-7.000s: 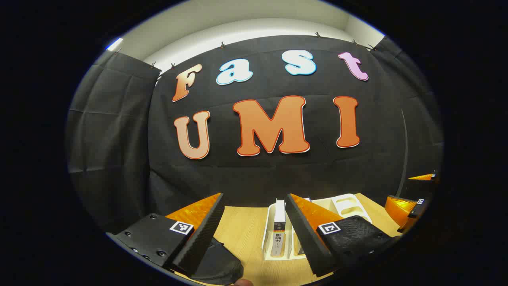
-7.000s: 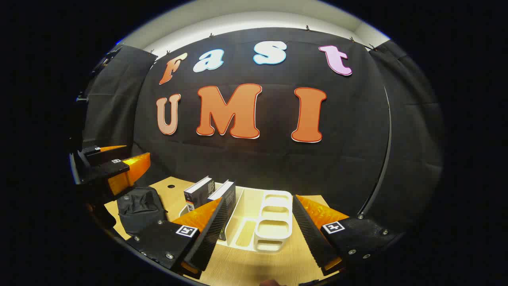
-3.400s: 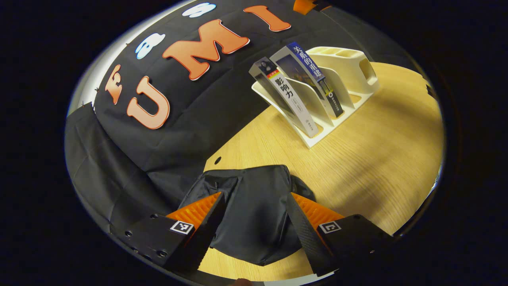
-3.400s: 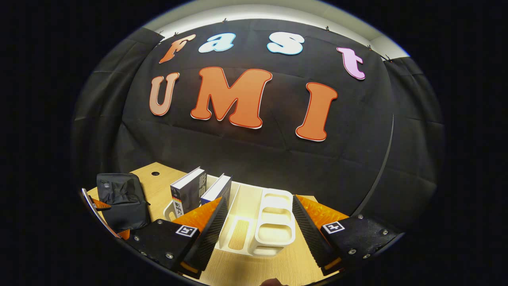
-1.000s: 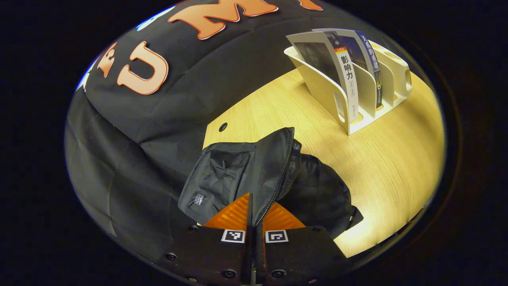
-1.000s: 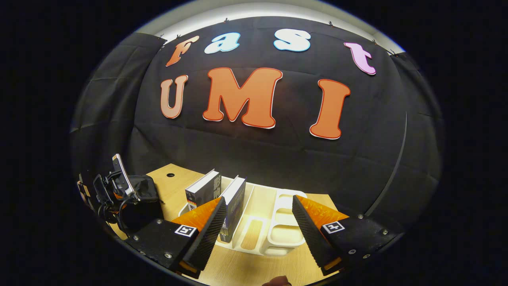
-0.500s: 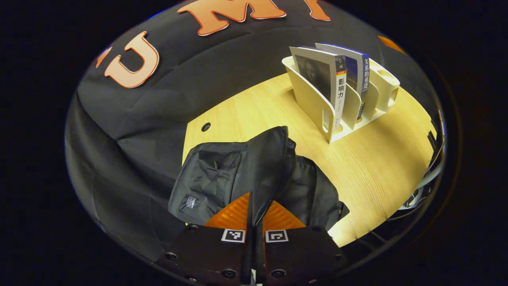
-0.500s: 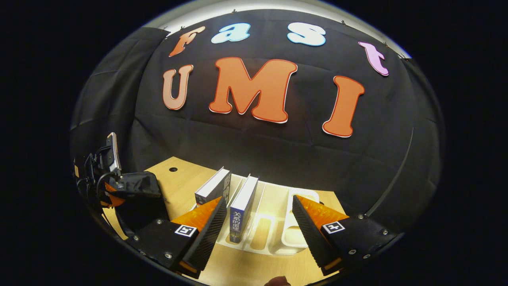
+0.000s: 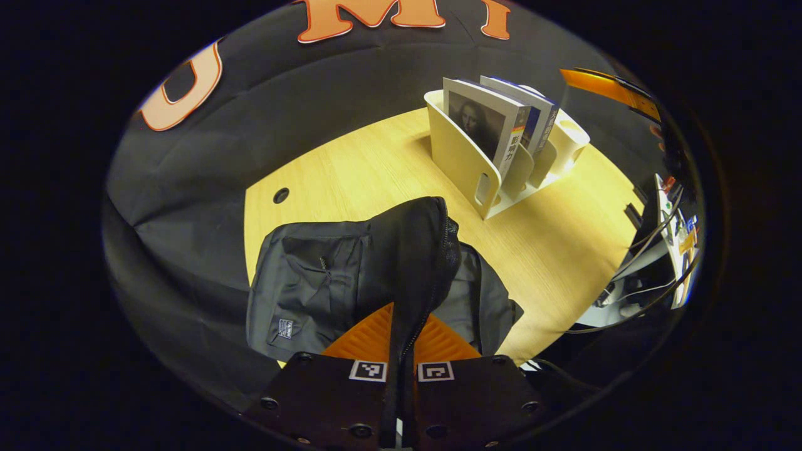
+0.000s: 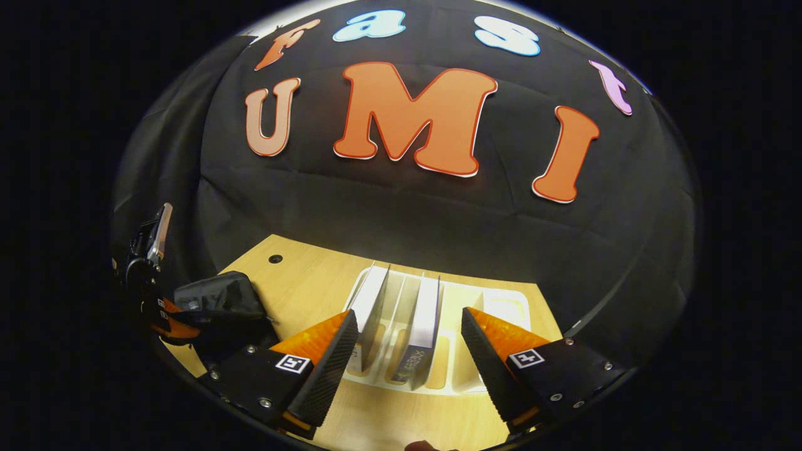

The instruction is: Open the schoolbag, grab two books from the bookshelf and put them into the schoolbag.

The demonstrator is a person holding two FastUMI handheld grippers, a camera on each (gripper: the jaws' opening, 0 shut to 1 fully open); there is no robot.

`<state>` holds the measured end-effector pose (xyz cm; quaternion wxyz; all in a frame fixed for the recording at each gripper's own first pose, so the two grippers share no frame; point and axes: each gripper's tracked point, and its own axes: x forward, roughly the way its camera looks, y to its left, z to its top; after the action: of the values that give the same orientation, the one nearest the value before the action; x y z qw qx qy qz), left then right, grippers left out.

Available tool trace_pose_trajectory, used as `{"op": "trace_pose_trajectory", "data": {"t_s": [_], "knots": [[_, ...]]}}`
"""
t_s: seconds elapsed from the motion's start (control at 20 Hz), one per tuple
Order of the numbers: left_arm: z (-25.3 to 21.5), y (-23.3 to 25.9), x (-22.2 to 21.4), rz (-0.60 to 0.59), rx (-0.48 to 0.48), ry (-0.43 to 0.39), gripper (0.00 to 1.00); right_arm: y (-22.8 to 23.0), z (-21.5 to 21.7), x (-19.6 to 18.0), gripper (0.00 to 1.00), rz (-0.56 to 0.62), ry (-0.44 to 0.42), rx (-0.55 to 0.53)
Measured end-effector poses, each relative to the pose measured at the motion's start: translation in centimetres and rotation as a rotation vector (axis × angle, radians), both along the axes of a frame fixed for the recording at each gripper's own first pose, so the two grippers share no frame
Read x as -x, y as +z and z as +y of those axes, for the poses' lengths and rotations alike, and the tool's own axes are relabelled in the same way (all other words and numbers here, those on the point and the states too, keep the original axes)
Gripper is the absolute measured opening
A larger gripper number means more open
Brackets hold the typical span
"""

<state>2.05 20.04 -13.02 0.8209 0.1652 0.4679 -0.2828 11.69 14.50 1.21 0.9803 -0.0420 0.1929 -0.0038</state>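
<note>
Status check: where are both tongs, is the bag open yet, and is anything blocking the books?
Left tongs shut on schoolbag flap, lifted. Right tongs open over bookshelf, two books between them. Nothing blocking.

On the table [image 9: 564,232] my left gripper [image 9: 401,341] pinches the schoolbag [image 9: 326,282] flap. Beyond it to the right stands the bookshelf [image 9: 463,166], two books [image 9: 485,122] upright in it. My right gripper [image 10: 404,351] hovers before them.
</note>
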Motion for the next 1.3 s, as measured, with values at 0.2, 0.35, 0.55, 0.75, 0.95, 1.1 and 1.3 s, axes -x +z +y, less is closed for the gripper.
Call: {"op": "trace_pose_trajectory", "data": {"t_s": [0.2,0.35,0.55,0.75,0.95,1.1,1.3], "knots": [[0.5,1.1,-0.4,0.071,0.056,-0.056,0.04,0.6,1.0,-1.7,0.99,0.068,-0.021,0.035],[1.0,1.8,-1.0,0.103,0.084,-0.107,0.04,0.0,1.5,-3.1,0.99,0.153,-0.050,0.050],[1.2,2.8,-1.9,0.136,0.131,-0.133,0.04,-1.5,2.6,-4.2,0.99,0.281,-0.056,-0.021],[1.8,3.7,-2.4,0.147,0.134,-0.161,0.04,-3.1,3.0,-5.8,0.99,0.408,-0.060,-0.055],[2.1,4.5,-2.6,0.159,0.123,-0.192,0.04,-4.1,3.7,-7.7,0.95,0.479,-0.038,-0.025],[2.0,4.8,-3.0,0.163,0.118,-0.204,0.04,-5.9,4.6,-9.1,0.92,0.556,-0.025,-0.025],[2.2,4.6,-2.8,0.172,0.122,-0.210,0.04,-8.6,5.0,-10.2,0.85,0.672,-0.054,-0.078]]}}
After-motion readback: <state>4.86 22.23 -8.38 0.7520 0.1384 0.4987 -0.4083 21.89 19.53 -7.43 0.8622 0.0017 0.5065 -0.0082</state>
